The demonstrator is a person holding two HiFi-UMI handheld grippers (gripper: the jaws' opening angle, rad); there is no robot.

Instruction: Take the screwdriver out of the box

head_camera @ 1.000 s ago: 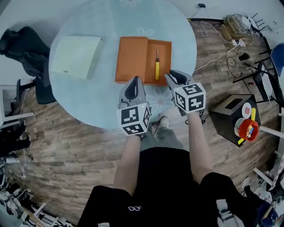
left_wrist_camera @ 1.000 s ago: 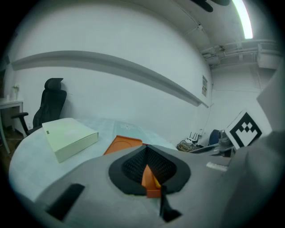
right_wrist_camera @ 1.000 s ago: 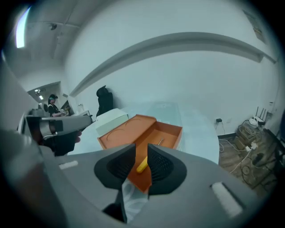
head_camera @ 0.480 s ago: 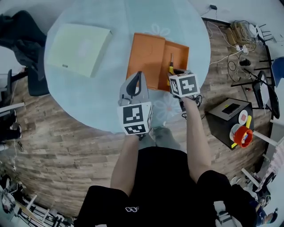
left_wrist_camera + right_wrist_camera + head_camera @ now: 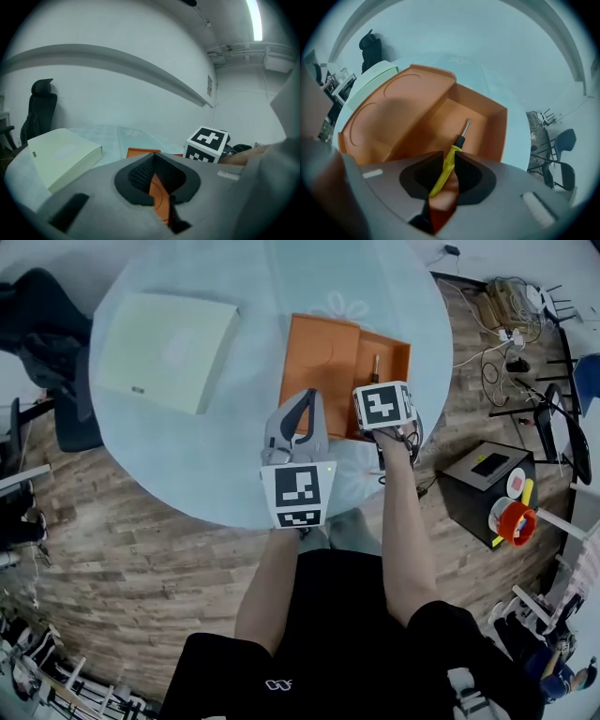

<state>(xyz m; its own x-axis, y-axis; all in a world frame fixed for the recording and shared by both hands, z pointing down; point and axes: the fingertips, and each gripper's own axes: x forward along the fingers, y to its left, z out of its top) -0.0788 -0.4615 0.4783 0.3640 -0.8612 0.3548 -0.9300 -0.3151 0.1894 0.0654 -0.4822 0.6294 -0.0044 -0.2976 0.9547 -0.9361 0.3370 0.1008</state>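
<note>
Screwdriver: the yellow-handled screwdriver with a black collar and thin metal shaft point(image 5: 452, 154) lay flat on the bottom of the open tray, its tip pointing at the tray's far wall.
Box: the orange box point(image 5: 499, 136) sat open on the counter, with its flat lid turned out to the left of the tray.
Right fingers: the right gripper point(image 5: 449, 153) pointed steeply down into the near end of the tray. Its fingers were closing, one on each side of the yellow handle and very near it. A firm clamp on the handle could not be made out.
Right cube: in the head view the black-and-white marker cube point(image 5: 382, 406) covered the handle, so only the shaft showed beyond it.
Left fingers: the left gripper point(image 5: 154, 157) hung just beside the near edge of the lid, pointing towards it. Its fingertips were together with nothing between them.
Counter: the round pale-blue counter point(image 5: 187, 446) carried the orange box on its right half.
Other box: a flat pale-green box point(image 5: 169, 351) lay closed on the left half, well apart from the orange one.
Floor: a black case point(image 5: 487, 484) stood on the wooden floor point(image 5: 141, 559), to the right of the counter.
</note>
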